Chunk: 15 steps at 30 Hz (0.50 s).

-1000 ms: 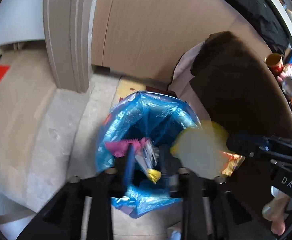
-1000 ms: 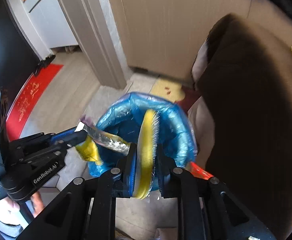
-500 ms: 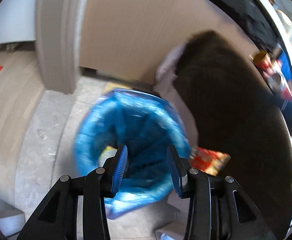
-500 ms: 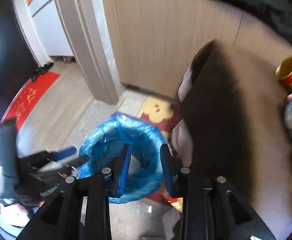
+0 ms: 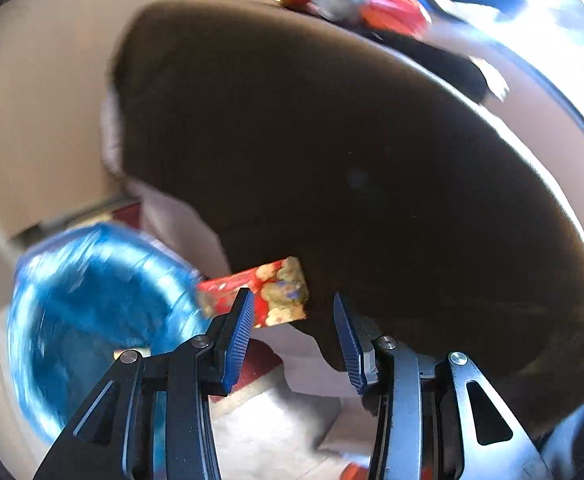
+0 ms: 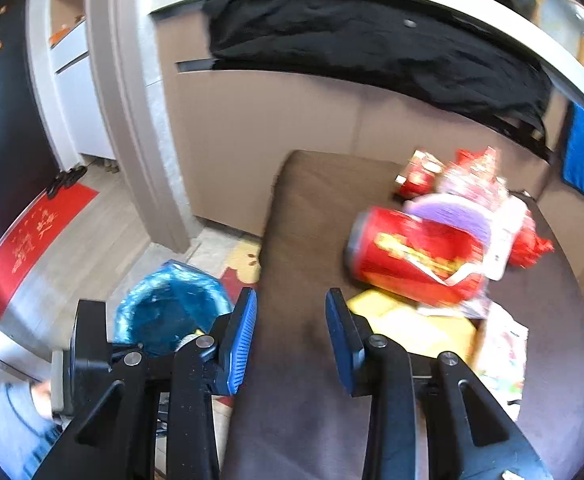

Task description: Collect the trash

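Both drops look done; you are between pickups. Left gripper [image 5: 292, 336] open, empty. Right gripper [image 6: 292, 336] empty, jaws just opening. Bag [image 6: 168, 308] on floor beside table [image 6: 303, 208]. Next: grip red can [image 6: 415, 260].

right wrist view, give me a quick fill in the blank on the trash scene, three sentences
1. The bin liner on the floor is ____ in colour.
2. The big red can lies on its ____ on the brown cushion.
3. The right tongs are open and hold ____.

Missing words: blue; side; nothing
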Each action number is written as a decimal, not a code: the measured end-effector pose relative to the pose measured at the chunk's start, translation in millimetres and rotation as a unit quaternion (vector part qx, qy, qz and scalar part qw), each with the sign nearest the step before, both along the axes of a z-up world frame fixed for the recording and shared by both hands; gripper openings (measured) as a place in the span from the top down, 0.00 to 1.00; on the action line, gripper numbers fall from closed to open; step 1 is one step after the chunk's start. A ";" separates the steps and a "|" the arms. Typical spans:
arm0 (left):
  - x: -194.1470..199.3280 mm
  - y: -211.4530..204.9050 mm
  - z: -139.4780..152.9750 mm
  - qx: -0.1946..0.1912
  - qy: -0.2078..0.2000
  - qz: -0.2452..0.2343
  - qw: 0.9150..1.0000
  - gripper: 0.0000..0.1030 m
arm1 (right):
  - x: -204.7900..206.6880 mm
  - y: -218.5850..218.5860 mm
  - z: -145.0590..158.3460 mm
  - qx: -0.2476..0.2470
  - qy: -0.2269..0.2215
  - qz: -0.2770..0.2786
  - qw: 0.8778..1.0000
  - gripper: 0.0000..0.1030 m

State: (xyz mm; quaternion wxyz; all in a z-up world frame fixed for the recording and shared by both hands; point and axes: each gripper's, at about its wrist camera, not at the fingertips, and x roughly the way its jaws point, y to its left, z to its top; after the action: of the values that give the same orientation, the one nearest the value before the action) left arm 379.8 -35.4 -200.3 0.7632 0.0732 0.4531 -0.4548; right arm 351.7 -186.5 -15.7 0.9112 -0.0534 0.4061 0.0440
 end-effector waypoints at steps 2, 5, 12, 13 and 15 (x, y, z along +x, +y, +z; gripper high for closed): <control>8.8 -8.7 -2.6 0.025 -0.007 -0.028 0.999 0.59 | -1.7 -16.9 -1.0 0.004 0.004 -0.011 1.000 0.67; 23.4 -18.9 -6.7 0.052 -0.006 -0.064 0.997 0.59 | -7.1 -44.2 -1.7 0.008 0.005 -0.030 0.999 0.67; 38.8 -53.1 -32.5 0.127 0.026 -0.211 0.969 0.59 | -17.6 -92.3 -9.1 0.012 0.019 -0.073 0.997 0.67; 39.8 -57.0 -36.1 0.141 0.021 -0.227 0.963 0.59 | -18.6 -97.2 -11.3 0.011 0.022 -0.078 0.997 0.67; 44.4 -62.6 -41.5 0.158 0.012 -0.248 0.956 0.59 | -23.0 -105.2 -15.5 0.009 0.026 -0.086 0.996 0.67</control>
State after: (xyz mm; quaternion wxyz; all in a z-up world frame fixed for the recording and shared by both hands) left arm 424.2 -98.1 -241.8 0.5998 0.2974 0.4959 -0.5530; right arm 328.8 -291.7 -31.2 0.9013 -0.0086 0.4321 -0.0295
